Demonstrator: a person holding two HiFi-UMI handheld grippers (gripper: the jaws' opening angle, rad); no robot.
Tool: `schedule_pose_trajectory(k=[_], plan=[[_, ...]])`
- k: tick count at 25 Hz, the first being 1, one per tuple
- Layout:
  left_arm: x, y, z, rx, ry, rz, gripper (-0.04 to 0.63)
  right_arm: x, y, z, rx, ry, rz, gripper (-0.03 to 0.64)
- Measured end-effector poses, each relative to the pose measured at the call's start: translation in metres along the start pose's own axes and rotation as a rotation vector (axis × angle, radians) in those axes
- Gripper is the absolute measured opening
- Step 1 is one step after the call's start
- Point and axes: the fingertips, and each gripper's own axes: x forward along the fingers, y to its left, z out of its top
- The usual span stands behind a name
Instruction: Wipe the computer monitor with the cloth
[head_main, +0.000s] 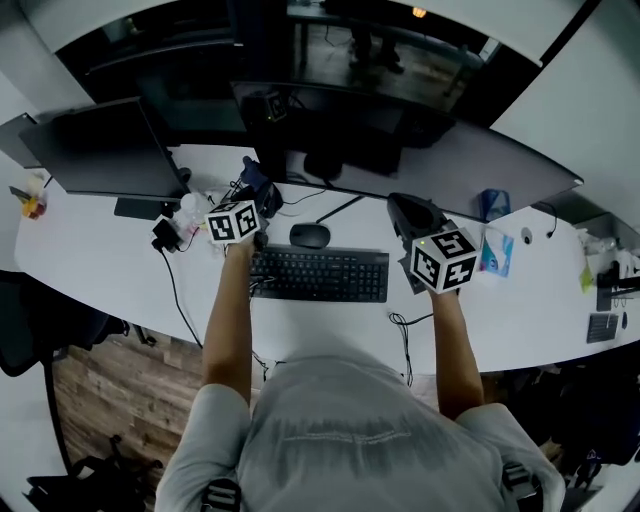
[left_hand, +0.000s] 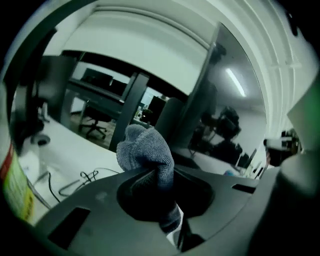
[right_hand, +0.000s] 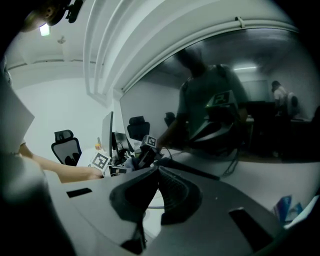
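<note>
Left claw (left_hand: 154, 174) grips cloth (left_hand: 143, 148), apparently grey.

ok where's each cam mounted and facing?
Head view: on the person's head, steeply down at keyboard, monitor; forearms, left gripper, right gripper show.
Left gripper view: on the left gripper, along jaws shut on the cloth, toward the monitor.
Right gripper view: on the right gripper, jaws together, empty, facing the monitor; left forearm shows.
Shared: head and right gripper views both show the left marker cube.
</note>
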Motion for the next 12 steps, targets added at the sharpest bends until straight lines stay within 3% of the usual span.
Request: schedule_pose_trajectory(k=[2,4,12], plan=[[-0.003,0.008,-0.008,-0.230,-0.068,-0.017,0.043,-0.003,-0.004,-0.008,0.022,0.010,-0.019,0.002],[-0.004,0.013,-0.020,-0.374,-0.091,-0.026,0.043,-0.007,-0.008,-0.013,0.043,0.014,-0.036,0.002],[0.020,-0.011,-0.033,-0.507,-0.123,-0.126,0.043,-0.026,-0.020,-0.025,0.069,0.045,-0.092,0.002]])
